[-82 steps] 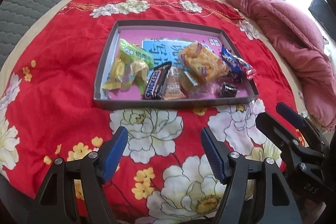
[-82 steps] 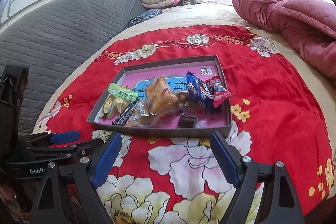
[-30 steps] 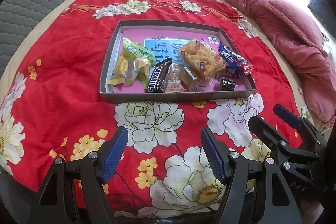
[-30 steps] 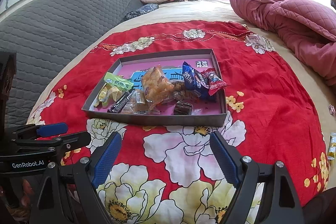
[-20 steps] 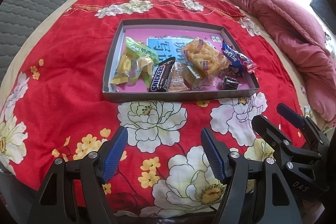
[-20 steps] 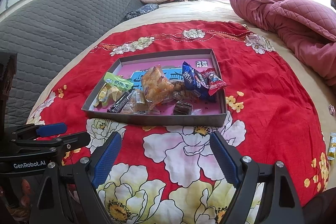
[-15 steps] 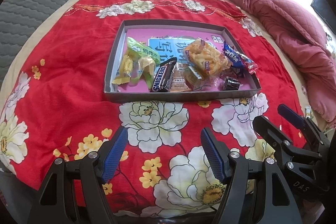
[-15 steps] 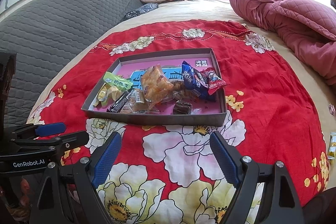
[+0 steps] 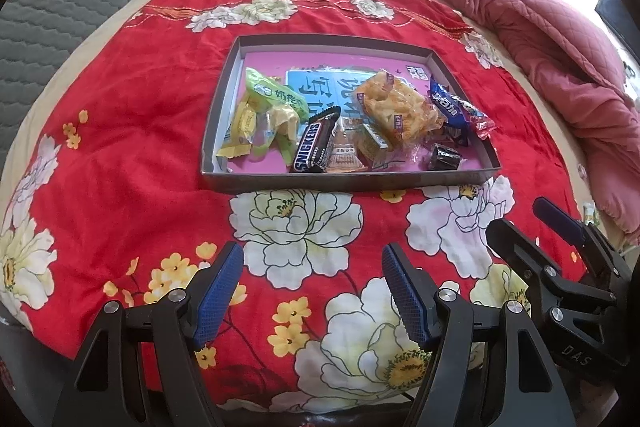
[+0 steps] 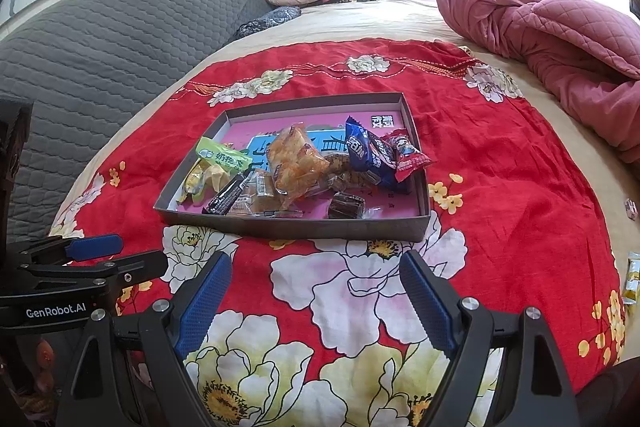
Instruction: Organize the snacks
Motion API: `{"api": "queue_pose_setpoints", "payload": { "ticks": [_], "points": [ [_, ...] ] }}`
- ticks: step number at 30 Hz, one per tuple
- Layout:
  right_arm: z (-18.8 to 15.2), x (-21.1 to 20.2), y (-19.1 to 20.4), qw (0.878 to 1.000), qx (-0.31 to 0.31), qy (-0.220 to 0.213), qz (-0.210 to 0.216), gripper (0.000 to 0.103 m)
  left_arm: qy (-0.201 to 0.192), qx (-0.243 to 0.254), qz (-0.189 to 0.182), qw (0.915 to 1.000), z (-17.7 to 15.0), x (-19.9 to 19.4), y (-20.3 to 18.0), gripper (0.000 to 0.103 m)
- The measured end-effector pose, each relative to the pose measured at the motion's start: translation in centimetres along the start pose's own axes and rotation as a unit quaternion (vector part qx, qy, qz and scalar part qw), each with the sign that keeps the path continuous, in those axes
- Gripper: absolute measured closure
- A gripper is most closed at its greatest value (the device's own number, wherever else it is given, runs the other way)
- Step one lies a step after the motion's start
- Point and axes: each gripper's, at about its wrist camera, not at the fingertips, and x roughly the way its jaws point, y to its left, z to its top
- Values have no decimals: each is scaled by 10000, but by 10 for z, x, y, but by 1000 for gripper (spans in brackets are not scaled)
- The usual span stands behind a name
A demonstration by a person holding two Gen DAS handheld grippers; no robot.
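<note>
Left wrist view: grey tray (image 9: 224, 95) sits on the red floral bedspread (image 9: 120, 131), snacks piled inside: Snickers bar (image 9: 314, 147) by the near wall, green packet (image 9: 276, 95) left, orange crisp bag (image 9: 396, 107) centre, blue wrapper (image 9: 448, 107) right. Small dark sweet (image 9: 444, 157) near the right corner, probably chocolate. Left gripper (image 9: 312, 279) released, nothing between jaws, well short of the tray. Right gripper (image 10: 316, 287) likewise wide and empty. Pink quilt (image 10: 560, 39) far right.

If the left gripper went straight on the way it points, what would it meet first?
Probably the red floral bedspread, short of the snack tray. The left gripper, jaws open and empty, points steeply down; depth is unclear.
</note>
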Motion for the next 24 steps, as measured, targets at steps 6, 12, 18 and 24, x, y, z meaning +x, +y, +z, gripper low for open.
{"api": "queue_pose_setpoints", "payload": {
  "ticks": [6, 12, 18, 24],
  "points": [
    [1, 0, 1, 10000, -8, -2, -4, 18, 5, 11, 65, 10000, 0, 0, 0, 30],
    [1, -1, -1, 10000, -3, -13, -10, 18, 29, 27, 79, 10000, 0, 1, 0, 30],
    [1, -1, 0, 10000, -9, -14, -15, 18, 36, 40, 82, 10000, 0, 1, -1, 30],
    [2, -2, 0, 10000, -7, -31, -24, 18, 44, 44, 81, 9999, -1, 1, -1, 30]
  ]
}}
